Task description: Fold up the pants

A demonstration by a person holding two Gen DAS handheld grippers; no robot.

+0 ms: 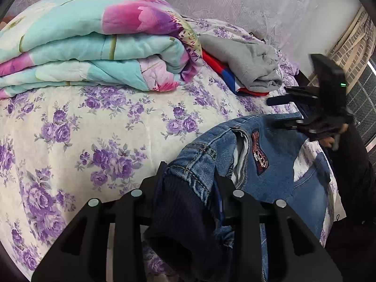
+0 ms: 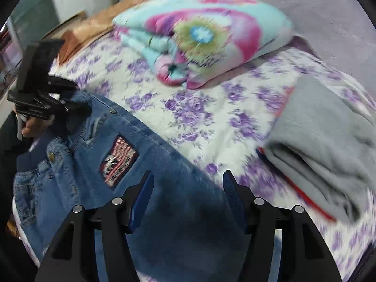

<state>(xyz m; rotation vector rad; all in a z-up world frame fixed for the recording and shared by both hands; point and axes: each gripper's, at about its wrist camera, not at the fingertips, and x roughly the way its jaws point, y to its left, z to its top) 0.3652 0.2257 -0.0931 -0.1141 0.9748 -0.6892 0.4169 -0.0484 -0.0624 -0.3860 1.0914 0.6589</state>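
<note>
Blue denim pants [image 1: 270, 155] with a flag patch [image 1: 259, 151] lie on the floral bed near its front edge. My left gripper [image 1: 188, 174] is shut on the waistband end, denim and dark ribbed cuff bunched between its fingers. In the right wrist view the pants [image 2: 145, 176] spread below my right gripper [image 2: 188, 178], which is open and empty just above the denim. The left gripper [image 2: 77, 109] shows there at the far left, holding the waistband. The right gripper [image 1: 282, 110] shows in the left wrist view at the right, over the pants' far edge.
A folded floral quilt [image 1: 94, 42] lies at the back of the bed. A folded grey garment [image 1: 249, 61] sits on a red and blue one [image 1: 221, 70] beside it. The floral sheet [image 1: 94, 129] stretches left of the pants. A curtain hangs behind.
</note>
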